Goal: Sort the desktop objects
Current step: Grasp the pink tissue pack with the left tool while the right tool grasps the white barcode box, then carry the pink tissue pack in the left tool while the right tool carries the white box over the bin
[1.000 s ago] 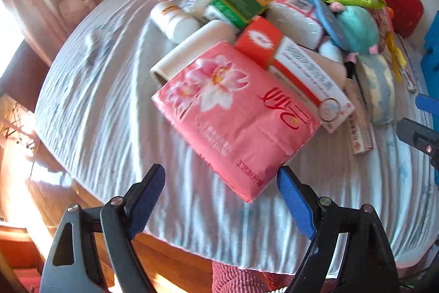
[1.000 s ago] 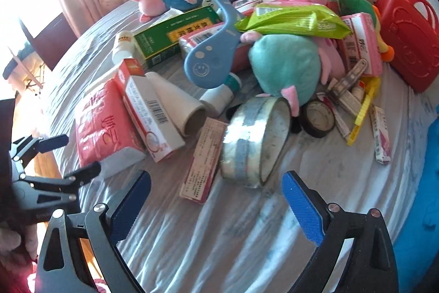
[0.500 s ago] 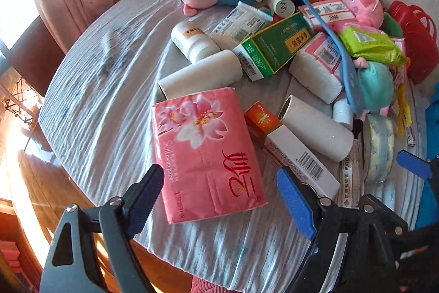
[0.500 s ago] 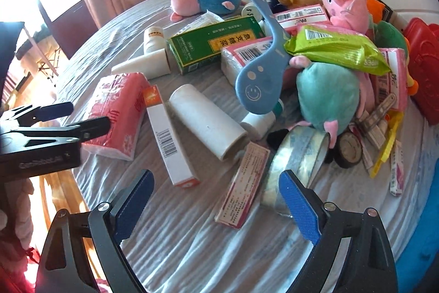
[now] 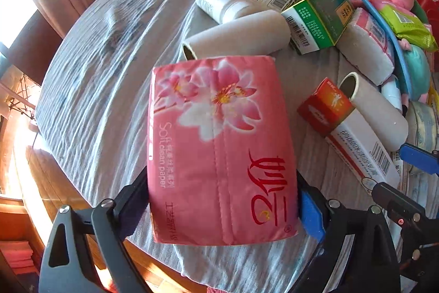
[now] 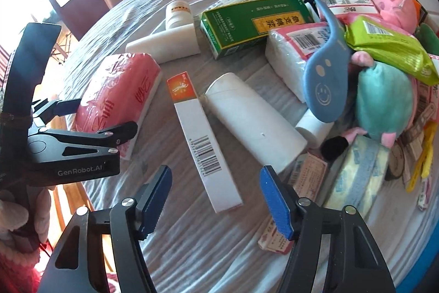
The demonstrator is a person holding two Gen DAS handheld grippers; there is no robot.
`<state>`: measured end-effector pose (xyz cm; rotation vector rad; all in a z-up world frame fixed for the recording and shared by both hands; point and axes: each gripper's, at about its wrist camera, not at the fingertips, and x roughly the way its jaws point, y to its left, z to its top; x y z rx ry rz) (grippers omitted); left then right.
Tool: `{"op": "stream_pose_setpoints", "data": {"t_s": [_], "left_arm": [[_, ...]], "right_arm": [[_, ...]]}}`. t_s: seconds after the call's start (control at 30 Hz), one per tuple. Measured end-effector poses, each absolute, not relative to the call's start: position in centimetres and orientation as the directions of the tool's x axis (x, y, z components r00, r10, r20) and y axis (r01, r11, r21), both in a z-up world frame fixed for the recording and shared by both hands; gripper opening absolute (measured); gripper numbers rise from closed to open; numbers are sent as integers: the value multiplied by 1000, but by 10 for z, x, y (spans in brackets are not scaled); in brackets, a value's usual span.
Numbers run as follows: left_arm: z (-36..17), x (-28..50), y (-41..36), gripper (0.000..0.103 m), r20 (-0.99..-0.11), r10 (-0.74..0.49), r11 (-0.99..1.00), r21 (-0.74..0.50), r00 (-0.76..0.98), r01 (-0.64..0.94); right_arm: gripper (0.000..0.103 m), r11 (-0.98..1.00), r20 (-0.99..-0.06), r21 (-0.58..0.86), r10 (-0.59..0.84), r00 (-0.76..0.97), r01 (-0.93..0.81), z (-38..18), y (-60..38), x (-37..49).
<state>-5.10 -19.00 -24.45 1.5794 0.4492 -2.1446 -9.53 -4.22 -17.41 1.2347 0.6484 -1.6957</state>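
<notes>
A pink tissue pack (image 5: 219, 142) lies flat near the table's near edge. My left gripper (image 5: 222, 194) straddles its near end, one finger on each long side. Its jaws are opening, and the pads do not visibly press on the pack. From the right wrist view the same left gripper (image 6: 100, 117) flanks the pack (image 6: 118, 95). A long white box with an orange end (image 6: 197, 139) lies between the fingers of my right gripper (image 6: 215, 177). Those jaws are closing, with a gap on both sides of the box. In the left wrist view the box (image 5: 356, 144) shows beside the right gripper (image 5: 395, 169).
White rolls (image 6: 255, 122) (image 6: 164, 45), a green carton (image 6: 255, 24), a blue paddle (image 6: 326, 78), plush toys (image 6: 384, 100), a tape roll (image 6: 356, 175) and small packets crowd the far and right side. The cloth-covered round table (image 5: 96, 73) drops off at left and front.
Both grippers moved forward and down toward the table. The left one now straddles the pink pack, with jaws wider. The right jaws have narrowed around the long box.
</notes>
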Motion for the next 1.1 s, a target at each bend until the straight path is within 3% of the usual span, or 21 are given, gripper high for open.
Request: {"op": "stream_pose_setpoints", "data": {"t_s": [0.3,0.37,0.43,0.53,0.7,1.1], "left_arm": [[-252,-53,-203,92,-951,-119,-865,-42,-285,501],[-253,-53,-203,92,-951,-121,-868,-38,-285,495],[-253,-53,-203,91,-950,-125,-870,-34,-287,491],[-252,-52,-204,89,-946,-128,-866,-40,-298,499],[-229,-48,-201,89,-919,-161,-869,-41,-360,493],[-119,-61,-156,89,-794,-256,-903,-8,-551,431]], "right_arm": [[65,-440,-946,73,-314,-77,895,-199,-77,-97],[56,-431,-948,62,-307,-82,900,-204,-84,-95],[35,-424,-952,42,-292,-92,905,-210,-89,-92],[27,-416,-954,27,-284,-102,909,-213,-91,-88],[25,-407,-935,36,-335,-112,913,-193,-86,-85],[25,-496,-829,4,-487,-274,868,-97,-49,-111]]}}
